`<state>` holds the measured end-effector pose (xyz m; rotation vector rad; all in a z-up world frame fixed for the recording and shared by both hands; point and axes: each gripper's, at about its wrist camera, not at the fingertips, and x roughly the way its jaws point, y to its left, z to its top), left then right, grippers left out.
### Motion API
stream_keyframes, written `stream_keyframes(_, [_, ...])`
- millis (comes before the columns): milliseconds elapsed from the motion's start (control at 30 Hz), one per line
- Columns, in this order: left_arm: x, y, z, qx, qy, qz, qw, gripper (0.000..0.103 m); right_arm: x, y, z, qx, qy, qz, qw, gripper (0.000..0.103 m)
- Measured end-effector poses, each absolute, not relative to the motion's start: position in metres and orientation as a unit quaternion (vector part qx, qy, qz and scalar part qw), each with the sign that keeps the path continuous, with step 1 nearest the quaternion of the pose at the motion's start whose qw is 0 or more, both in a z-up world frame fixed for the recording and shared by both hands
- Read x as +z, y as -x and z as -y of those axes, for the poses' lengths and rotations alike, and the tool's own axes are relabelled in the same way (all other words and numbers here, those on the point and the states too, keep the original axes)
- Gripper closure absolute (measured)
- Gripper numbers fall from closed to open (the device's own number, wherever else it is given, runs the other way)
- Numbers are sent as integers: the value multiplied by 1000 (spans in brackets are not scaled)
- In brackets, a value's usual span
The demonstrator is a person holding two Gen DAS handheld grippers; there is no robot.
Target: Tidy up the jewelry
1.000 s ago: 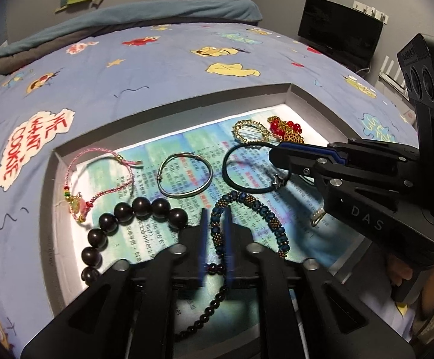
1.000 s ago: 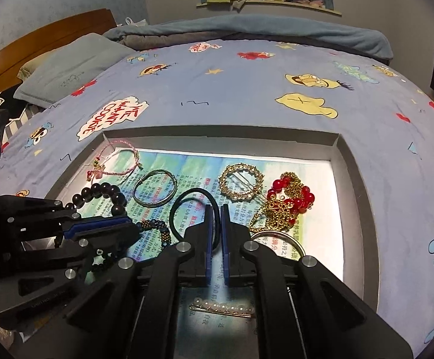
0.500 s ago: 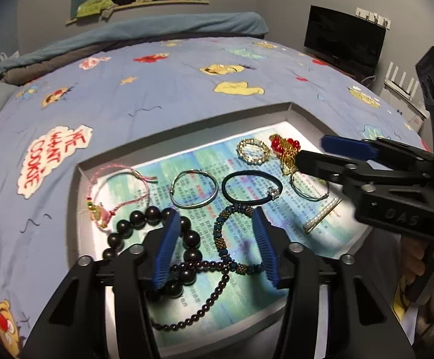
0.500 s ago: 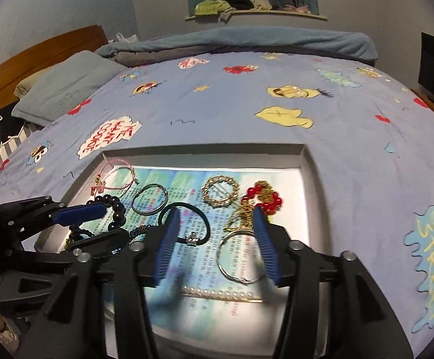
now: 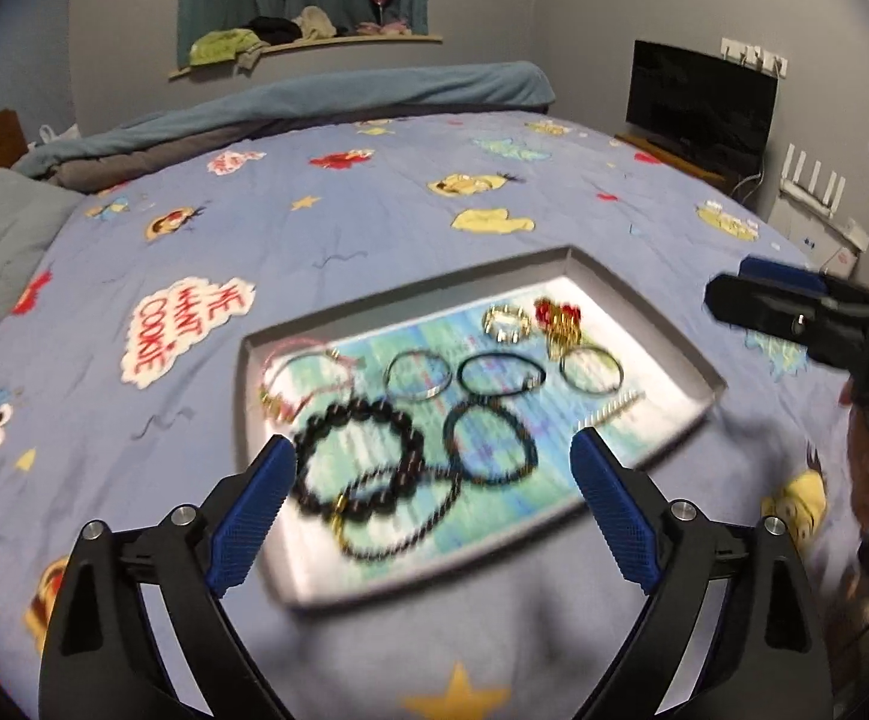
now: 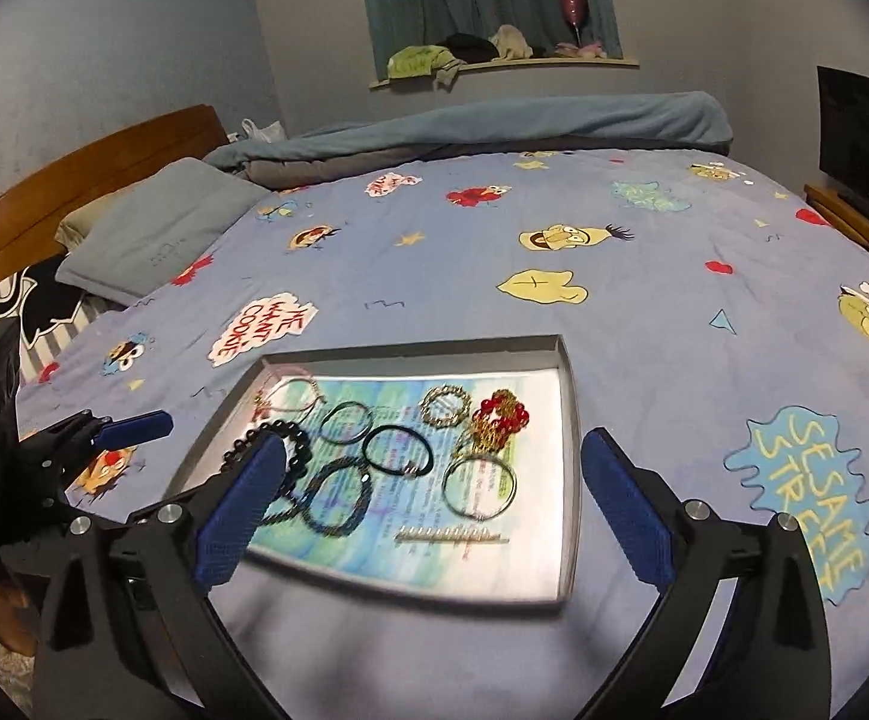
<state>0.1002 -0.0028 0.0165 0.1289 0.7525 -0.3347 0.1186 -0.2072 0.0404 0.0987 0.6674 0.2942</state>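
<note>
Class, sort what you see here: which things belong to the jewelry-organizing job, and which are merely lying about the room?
Belong to the job:
tray
black bead bracelet
silver bangle
black hair tie
red bead piece
pearl hair clip

Lying about:
pillow
folded blanket
monitor
clothes on the shelf

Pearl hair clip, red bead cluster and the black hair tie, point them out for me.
pearl hair clip (image 6: 452,535), right wrist view, middle of the bar.
red bead cluster (image 6: 500,417), right wrist view, centre beads.
black hair tie (image 6: 374,438), right wrist view, left band.

Left gripper (image 5: 428,468) jaws just opened wide, nothing between pads, grey tray (image 5: 644,312) of bracelets ahead on blue bedspread (image 5: 326,240), right gripper (image 5: 794,312) at right, screen (image 5: 698,102) beyond.
</note>
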Motion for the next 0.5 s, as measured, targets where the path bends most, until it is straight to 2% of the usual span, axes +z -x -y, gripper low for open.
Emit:
stream_keyframes(267, [31, -64, -11, -138, -61, -366, 918, 7, 43, -79, 208, 146, -22, -329, 932, 6])
stream_keyframes(500, [12, -55, -13, -78, -57, -381, 919, 6, 21, -70, 204, 124, -5, -355, 927, 6])
